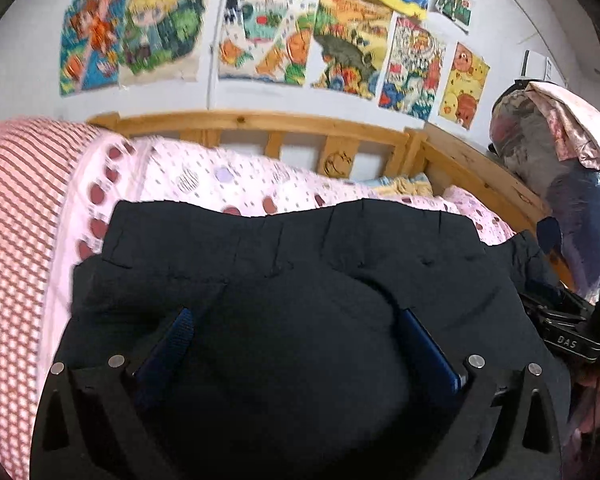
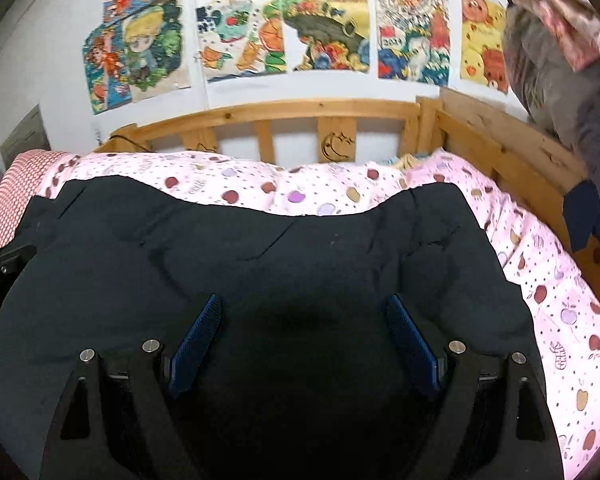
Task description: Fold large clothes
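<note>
A large black garment (image 1: 284,248) lies spread on the pink apple-print quilt (image 1: 204,180), its far edge wavy and creased. My left gripper (image 1: 296,314) hovers low over it, open, blue pads (image 1: 180,336) wide apart with dark cloth mounded between them. In the right wrist view the same garment (image 2: 260,248) covers the near part of the quilt (image 2: 560,312). My right gripper (image 2: 304,300) is open too, just above the cloth, with its pads (image 2: 198,336) spread. Each gripper's body shows at the other view's edge: the right one (image 1: 572,336), the left one (image 2: 0,264).
A wooden bed rail (image 2: 300,120) runs behind the quilt and down the right side (image 2: 512,160). A red checked cover (image 1: 16,220) lies at the left. Bags with pink cloth on top (image 1: 560,136) are piled beyond the right rail. Colourful drawings (image 2: 324,28) cover the wall.
</note>
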Available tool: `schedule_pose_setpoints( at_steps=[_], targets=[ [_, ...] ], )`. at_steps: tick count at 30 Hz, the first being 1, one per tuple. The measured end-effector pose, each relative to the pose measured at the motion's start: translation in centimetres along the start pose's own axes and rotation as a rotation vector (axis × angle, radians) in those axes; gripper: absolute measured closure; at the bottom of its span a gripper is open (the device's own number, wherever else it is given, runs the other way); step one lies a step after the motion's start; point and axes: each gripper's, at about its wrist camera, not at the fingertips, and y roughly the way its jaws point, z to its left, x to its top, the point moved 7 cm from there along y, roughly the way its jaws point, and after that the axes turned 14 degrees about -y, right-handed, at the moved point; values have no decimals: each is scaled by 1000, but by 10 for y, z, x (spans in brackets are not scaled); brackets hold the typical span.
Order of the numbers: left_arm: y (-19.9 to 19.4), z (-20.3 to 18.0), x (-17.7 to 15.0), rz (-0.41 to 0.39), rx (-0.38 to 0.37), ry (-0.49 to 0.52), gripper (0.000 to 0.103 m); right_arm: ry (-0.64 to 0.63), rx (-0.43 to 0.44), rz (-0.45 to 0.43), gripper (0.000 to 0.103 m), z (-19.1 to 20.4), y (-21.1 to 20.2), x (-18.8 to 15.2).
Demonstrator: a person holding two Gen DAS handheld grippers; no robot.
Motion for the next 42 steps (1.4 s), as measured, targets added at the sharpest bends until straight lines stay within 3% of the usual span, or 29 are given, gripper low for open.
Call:
schedule_pose_setpoints(
  at_steps=[6,14,26,42],
  targets=[
    [22,1,-9,40,0,6,0,13,15,17,17,4,19,-13],
    [22,2,-20,0,-42,12,0,71,45,-52,17,1,20,-34],
    [24,6,-22,-51,-74,1,0,111,111,-102,16,-5,36,-39],
    [25,8,-25,-66,-92,-6,0,126,136,-126,15,-5,39,-42]
  ],
)
